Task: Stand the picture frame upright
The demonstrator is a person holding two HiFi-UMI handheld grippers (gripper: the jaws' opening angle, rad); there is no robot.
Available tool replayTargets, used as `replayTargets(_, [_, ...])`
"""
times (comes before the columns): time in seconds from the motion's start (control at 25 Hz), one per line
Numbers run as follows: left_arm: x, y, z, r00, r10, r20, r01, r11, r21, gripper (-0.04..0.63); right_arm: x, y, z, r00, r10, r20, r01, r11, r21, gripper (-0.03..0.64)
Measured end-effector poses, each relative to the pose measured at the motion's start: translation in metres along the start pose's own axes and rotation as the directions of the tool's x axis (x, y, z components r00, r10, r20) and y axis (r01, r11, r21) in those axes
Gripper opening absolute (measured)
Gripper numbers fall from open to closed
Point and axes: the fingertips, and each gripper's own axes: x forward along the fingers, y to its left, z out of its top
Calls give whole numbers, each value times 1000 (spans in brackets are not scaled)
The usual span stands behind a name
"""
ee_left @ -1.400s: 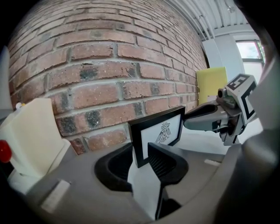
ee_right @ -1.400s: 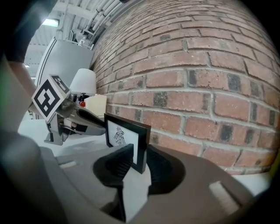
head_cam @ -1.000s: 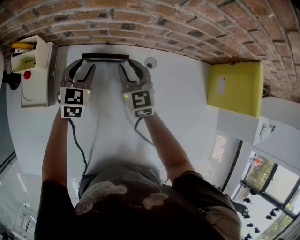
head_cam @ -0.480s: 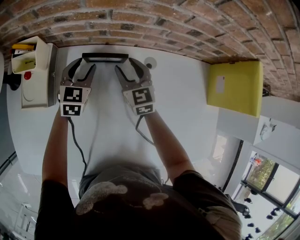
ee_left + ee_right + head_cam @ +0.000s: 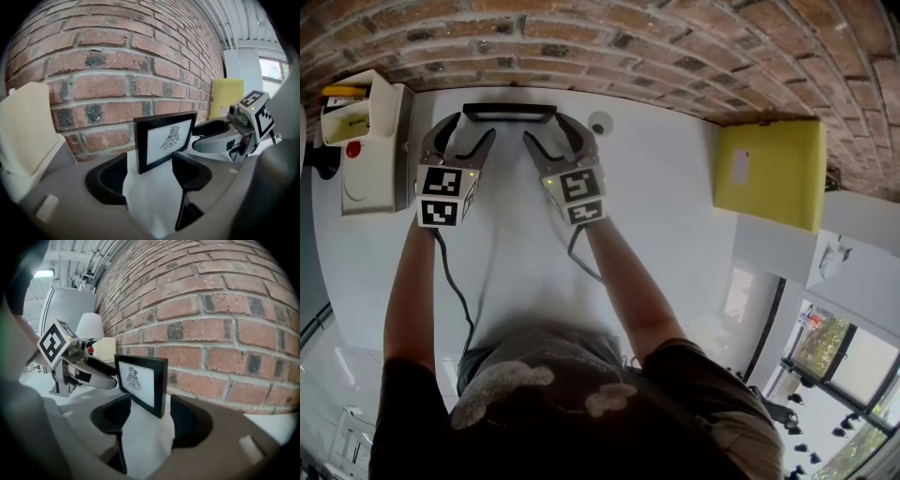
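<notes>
The black picture frame (image 5: 509,113) with a bird drawing stands upright on the white table (image 5: 525,272), close to the brick wall (image 5: 628,47). My left gripper (image 5: 469,131) is at its left end and my right gripper (image 5: 551,133) at its right end. Both sets of jaws are opening and their pads do not press on the frame. In the left gripper view, the frame (image 5: 166,139) stands just past the jaw tips of my left gripper (image 5: 150,171). In the right gripper view, the frame (image 5: 140,380) stands the same way before my right gripper (image 5: 147,413).
A white box with a red button (image 5: 370,141) stands at the table's left edge. A yellow box (image 5: 769,173) sits at the right. A small round fitting (image 5: 600,125) lies by the wall, right of the frame. Cables trail back from both grippers.
Both grippers' jaws have spread wider at the frame's ends. The right gripper has shifted a little to the left. The frame stays upright in place.
</notes>
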Motion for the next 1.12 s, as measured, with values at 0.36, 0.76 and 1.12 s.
replayTargets(0.36, [-41, -12, -5, 1000, -14, 0, 14, 994, -107, 350, -37, 2, 12, 999, -49, -1, 49, 999, -5, 287])
replayTargets(0.76, [-135, -22, 33, 988, 32, 152, -19, 996, -92, 348, -107, 32, 68, 992, -79, 97, 79, 997, 4, 287])
replayTargets(1.12, [-209, -23, 46, 956, 93, 279, -74, 994, -80, 134, -162, 61, 104, 967, -172, 187, 164, 985, 61, 164])
